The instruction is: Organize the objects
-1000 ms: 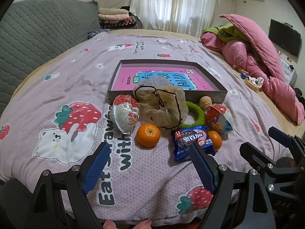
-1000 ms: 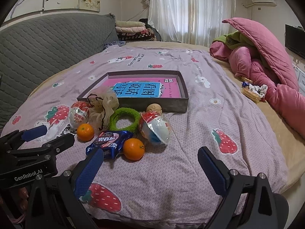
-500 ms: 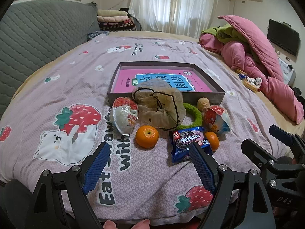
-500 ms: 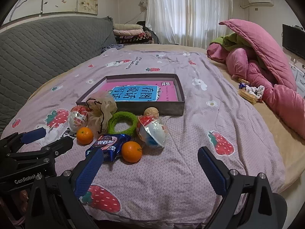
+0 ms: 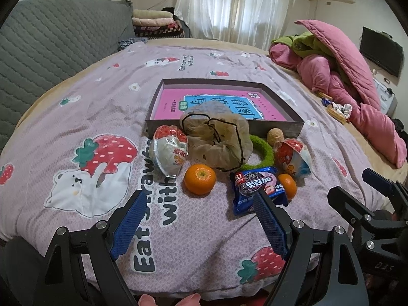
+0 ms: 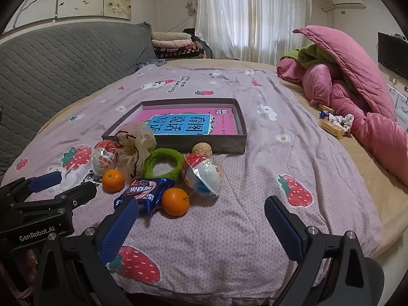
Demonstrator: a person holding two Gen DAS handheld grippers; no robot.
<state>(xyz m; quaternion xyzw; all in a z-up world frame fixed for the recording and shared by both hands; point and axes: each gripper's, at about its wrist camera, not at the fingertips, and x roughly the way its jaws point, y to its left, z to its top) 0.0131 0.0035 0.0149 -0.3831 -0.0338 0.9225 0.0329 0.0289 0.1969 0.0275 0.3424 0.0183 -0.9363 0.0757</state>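
While both grippers hang short of the pile with nothing between their jaws, the stock on the bedspread (image 5: 76,117) reads as follows, each place given relative to the shallow box (image 5: 295,128).

- Shallow box: grey-walled, open-topped, a pink and blue booklet (image 5: 219,104) flat on its floor.
- Mesh pouch (image 5: 216,137): beige, black drawstring, leaning on the box's near wall.
- Green ring (image 6: 163,163): just in front of the near wall, partly under the pouch.
- Walnut-like ball (image 5: 275,135): touching or nearly touching the near wall; which, I cannot tell.
- Two wrapped toy eggs: one (image 5: 169,153) before the box's left near corner, one (image 6: 204,176) before its right half.
- Two oranges: one (image 5: 200,179) nearer the camera than the pouch, one (image 6: 176,201) beside the snack packet (image 6: 145,193).
- Left gripper (image 5: 199,227): jaws wide, empty, well in front of the box.
- Right gripper (image 6: 201,232): jaws wide, empty, likewise.

Handling note, as judgement: nothing loose is boxed yet. Start with the free-standing near orange; close across its middle gently, since it may roll. Lift clear of the wall before lowering inside. Leave the pouch until its neighbours are gone, as its cord could snag.
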